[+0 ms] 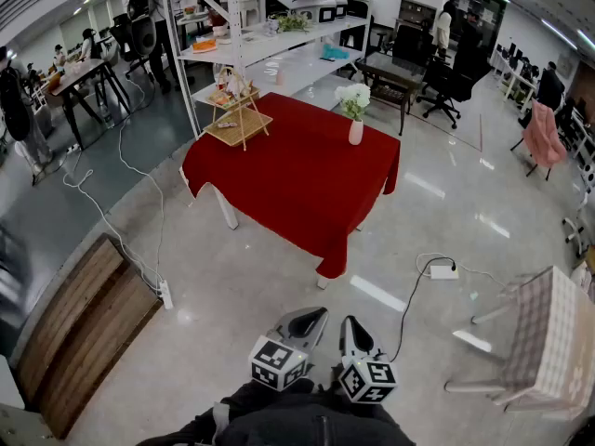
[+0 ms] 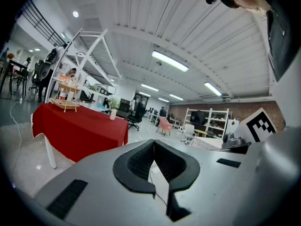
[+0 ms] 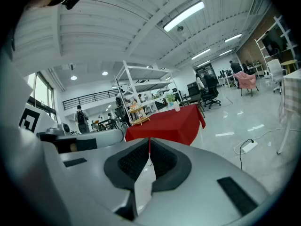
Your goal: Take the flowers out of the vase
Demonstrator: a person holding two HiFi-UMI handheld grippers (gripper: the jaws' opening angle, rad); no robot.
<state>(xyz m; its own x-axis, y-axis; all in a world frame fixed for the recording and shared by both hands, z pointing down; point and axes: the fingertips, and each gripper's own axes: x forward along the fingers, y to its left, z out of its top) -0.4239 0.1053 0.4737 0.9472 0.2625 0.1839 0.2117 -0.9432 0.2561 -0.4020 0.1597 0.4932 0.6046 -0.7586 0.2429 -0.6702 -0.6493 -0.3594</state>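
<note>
Over on the red counter [image 1: 297, 189]: the vase [image 1: 356, 132] stood near the far right edge, flowers [image 1: 353, 98] still in it, so nothing was pulled yet.
Down by your waist: your left hand-held gripper [image 2: 154, 142] had its jaws pressed together on nothing. The right hand-held gripper [image 3: 149, 140] was the same, tips touching and empty. Both were well apart from the counter.
Floor cable [image 1: 410, 297]: it trailed from a white power strip [image 1: 443, 270] lying between you and the counter's right corner. Walk that line without looking and you could've caught a foot.
Jaws: if you'd arrived with them closed like that, I reckon you'd have poked the blooms or bumped the vase instead of gripping anything.
Vase: it looked narrow and tippy to me, and close to the edge. A sideways tug on the stems could've dragged it over or off, so steadying it with one hand-held gripper seemed smart.
Stems: thin stuff. Too hard a pinch might've crushed them, too soft and they'd have slipped.
Wooden stand [image 1: 240, 110]: it sat on the counter's left side, well apart from the vase, so probably no bother.
</note>
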